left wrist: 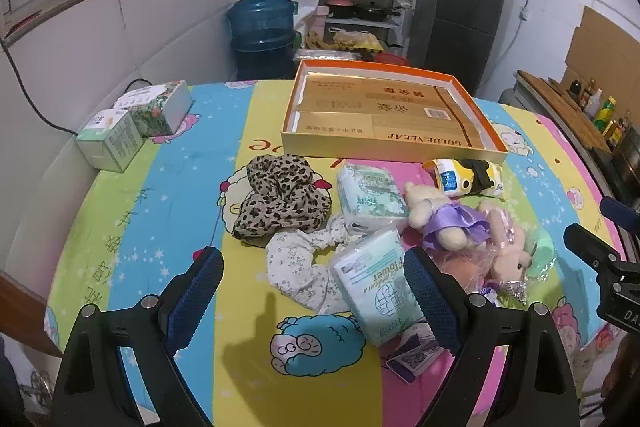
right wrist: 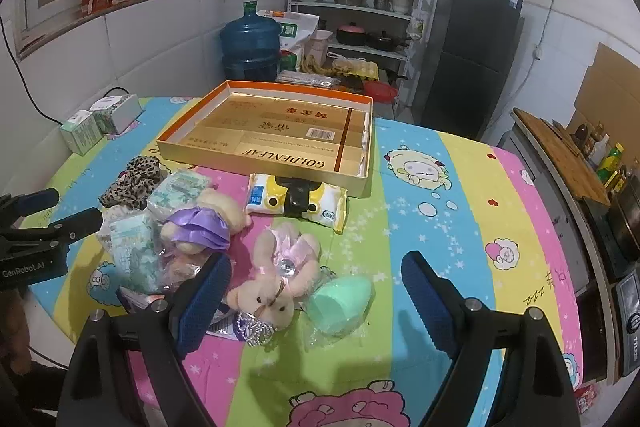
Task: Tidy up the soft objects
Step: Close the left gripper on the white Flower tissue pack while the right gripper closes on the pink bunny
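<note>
We've got both tools spread wide and holding nothing: the left gripper (left wrist: 314, 291) hangs over the near side of the pile w/ its fingers either side of the white floral scrunchie (left wrist: 298, 267) and the near tissue pack (left wrist: 376, 287), and the right gripper (right wrist: 316, 291) sits over the pink bunny (right wrist: 276, 279) and the green sponge egg (right wrist: 342, 301). The orange-rimmed box (left wrist: 388, 111) lies at the far side of the table (left wrist: 168, 187), bare inside, so we judge nothing is sorted yet and it's prob the place for the soft stuff. The rest is bunched between us and the box: leopard scrunchie (left wrist: 280, 199) to the left, a second tissue pack (left wrist: 370, 197) in the middle, purple-dressed bear (left wrist: 444, 219) right of it, yellow wipes pack (left wrist: 464, 177) just beside the box's near wall. Risks from here: items overlap, so closing on the near pack could also pinch the scrunchie it's lying on and drag both. The bunny and egg seem to be in crinkly clear wrap, which could slip between the pads. The two tools are near each other over one pile, so reaching at once could knock them together. The box looks light; a push vs its near wall may shove it farther off.
</note>
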Tool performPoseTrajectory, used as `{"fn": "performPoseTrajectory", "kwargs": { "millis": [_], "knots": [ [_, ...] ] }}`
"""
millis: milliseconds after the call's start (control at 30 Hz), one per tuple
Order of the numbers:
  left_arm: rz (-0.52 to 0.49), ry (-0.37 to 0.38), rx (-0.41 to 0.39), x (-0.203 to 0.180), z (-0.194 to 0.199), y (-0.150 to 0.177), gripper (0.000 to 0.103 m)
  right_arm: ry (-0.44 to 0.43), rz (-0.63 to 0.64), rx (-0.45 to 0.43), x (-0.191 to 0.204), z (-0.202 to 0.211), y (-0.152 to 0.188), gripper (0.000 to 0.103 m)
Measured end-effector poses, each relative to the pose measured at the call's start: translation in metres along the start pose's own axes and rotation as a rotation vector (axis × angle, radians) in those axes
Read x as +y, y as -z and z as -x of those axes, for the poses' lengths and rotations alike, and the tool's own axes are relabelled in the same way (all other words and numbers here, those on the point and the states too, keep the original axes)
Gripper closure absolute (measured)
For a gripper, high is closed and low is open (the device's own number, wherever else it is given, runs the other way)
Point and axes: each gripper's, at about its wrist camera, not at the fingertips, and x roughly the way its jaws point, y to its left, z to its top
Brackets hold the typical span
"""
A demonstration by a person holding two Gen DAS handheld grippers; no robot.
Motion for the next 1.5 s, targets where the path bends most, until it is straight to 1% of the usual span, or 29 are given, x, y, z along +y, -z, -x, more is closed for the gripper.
{"fn": "performPoseTrajectory", "kwargs": {
  "millis": [533,667,833,933,1033,1067,1167,1200,1233,1267,1333,1433,1500],
  "knots": [
    [0.026,-0.021,0.029,0.003,-0.013,0.012,0.011,-0.006,-0.033,0.026,-0.001,-0.019,0.002,0.016],
    [0.041,0.003,0.01,0.006,-0.015,0.02,0.011,-0.009,-0.042,0.031,-0.003,-0.024,0.002,0.016],
    [0.067,0.046,-0.01,0.004,-0.019,0.035,0.011,-0.033,-0.058,0.062,-0.006,-0.036,0.007,0.019],
    [0.074,0.041,-0.017,-0.002,-0.024,0.041,0.011,-0.044,-0.063,0.09,-0.005,-0.048,0.012,0.02],
    [0.081,0.029,-0.022,-0.006,-0.03,0.042,0.011,-0.067,-0.079,0.108,-0.006,-0.059,0.016,0.025],
    [0.085,0.027,-0.022,-0.007,-0.032,0.043,0.011,-0.074,-0.086,0.113,-0.006,-0.062,0.016,0.026],
    [0.094,0.026,-0.025,-0.011,-0.037,0.044,0.015,-0.077,-0.085,0.12,-0.004,-0.068,0.017,0.026],
    [0.089,0.026,-0.019,-0.014,-0.039,0.044,0.018,-0.075,-0.081,0.117,-0.004,-0.069,0.017,0.026],
    [0.082,0.023,-0.017,-0.016,-0.041,0.044,0.023,-0.077,-0.08,0.114,-0.003,-0.07,0.017,0.026],
    [0.073,0.021,-0.025,-0.019,-0.04,0.044,0.025,-0.08,-0.079,0.113,-0.003,-0.071,0.017,0.026],
    [0.057,0.018,-0.042,-0.025,-0.037,0.046,0.025,-0.075,-0.079,0.111,-0.003,-0.071,0.016,0.026],
    [0.038,0.019,-0.021,-0.032,-0.044,0.046,0.025,-0.037,-0.06,0.124,-0.003,-0.073,0.017,0.026],
    [0.054,0.011,-0.017,-0.032,-0.047,0.047,0.025,-0.034,-0.057,0.132,-0.005,-0.076,0.019,0.026]
  ]
}}
